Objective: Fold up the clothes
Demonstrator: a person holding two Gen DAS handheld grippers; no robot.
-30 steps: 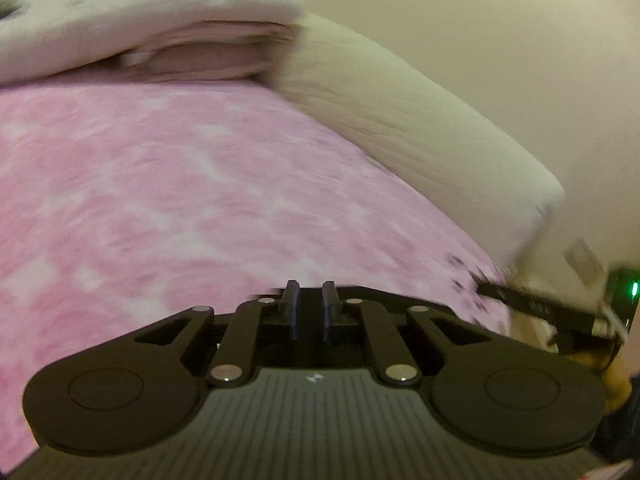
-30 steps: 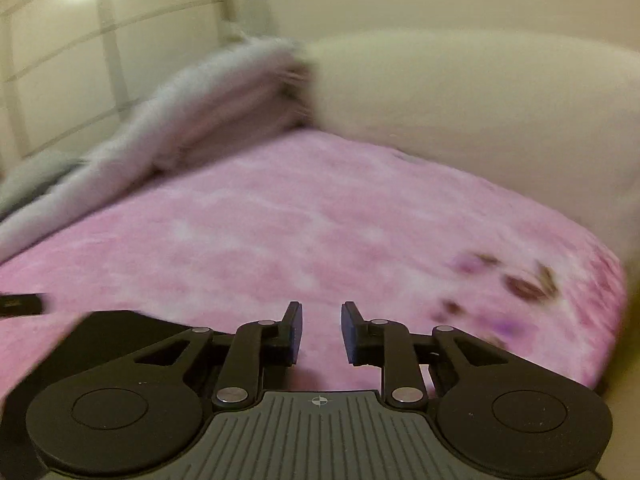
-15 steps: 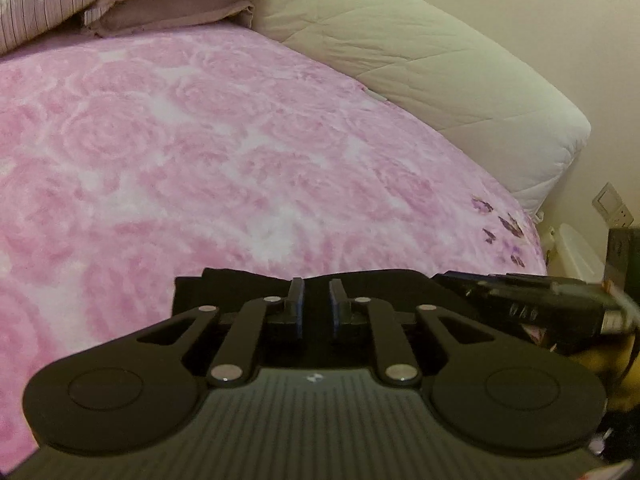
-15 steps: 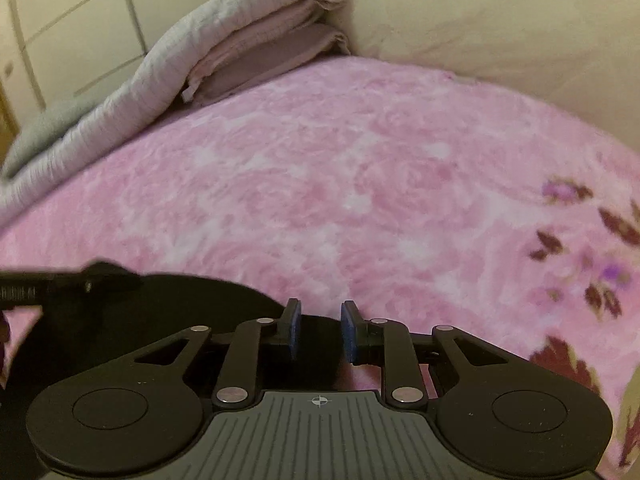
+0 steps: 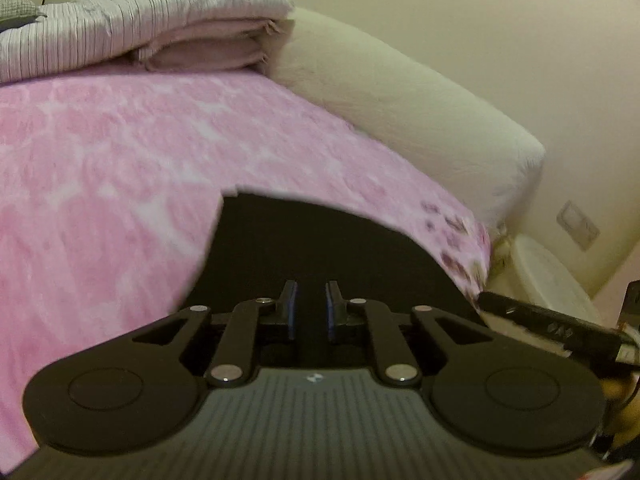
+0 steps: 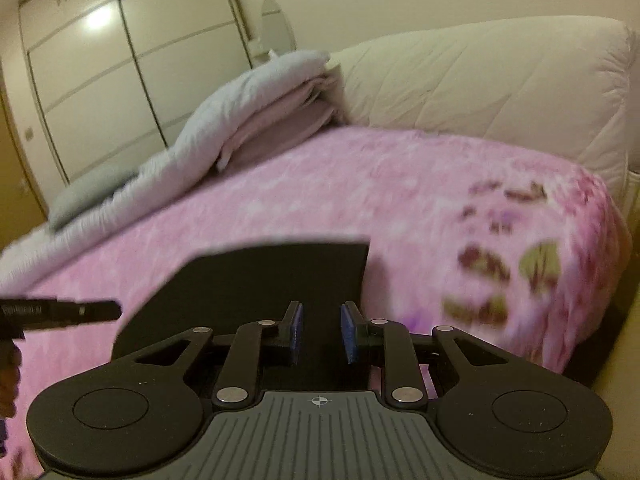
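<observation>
Lying flat: black garment (image 5: 320,248) on pink blanket (image 5: 100,184)

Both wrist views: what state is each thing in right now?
Black garment: lying flat on the pink blanket.
Left hand-held gripper: open, over the garment.
Right hand-held gripper: open, over the garment.
Striped bedding: folded, stacked.
Closet doors: closed.

matt black cloth garment (image 5: 320,240) lies on a fuzzy pink fleece blanket (image 5: 100,160), beside a quilted cream duvet (image 6: 480,80).
</observation>
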